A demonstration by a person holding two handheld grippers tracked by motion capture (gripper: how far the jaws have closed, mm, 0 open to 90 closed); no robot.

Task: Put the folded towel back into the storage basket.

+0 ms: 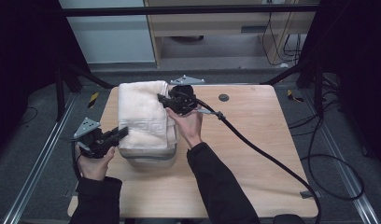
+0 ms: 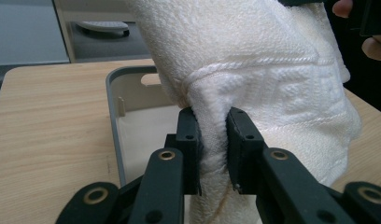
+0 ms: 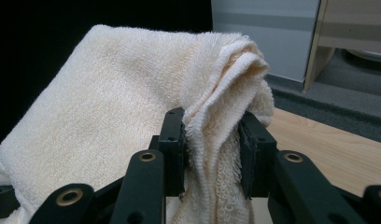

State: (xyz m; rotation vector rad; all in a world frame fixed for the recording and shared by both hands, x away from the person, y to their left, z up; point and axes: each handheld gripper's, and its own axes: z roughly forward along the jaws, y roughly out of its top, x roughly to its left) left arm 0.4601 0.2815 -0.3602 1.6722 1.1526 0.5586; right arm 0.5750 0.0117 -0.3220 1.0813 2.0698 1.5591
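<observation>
A folded cream towel (image 1: 142, 114) with a woven key-pattern band is held up over a grey-rimmed white bin (image 1: 149, 154) on the wooden table (image 1: 254, 154). My left gripper (image 1: 124, 131) is shut on the towel's near left edge. In the left gripper view its jaws pinch a thick fold of the towel (image 2: 254, 84), with the bin (image 2: 115, 116) below and behind. My right gripper (image 1: 161, 99) is shut on the towel's far right corner. The right gripper view has bunched layers of the towel (image 3: 132, 102) squeezed between the jaws.
A black cable (image 1: 263, 149) trails from my right gripper across the table to its right front corner. A small dark round hole (image 1: 223, 97) sits near the table's far edge. Black frame legs (image 1: 314, 79) and loose cables stand around the table.
</observation>
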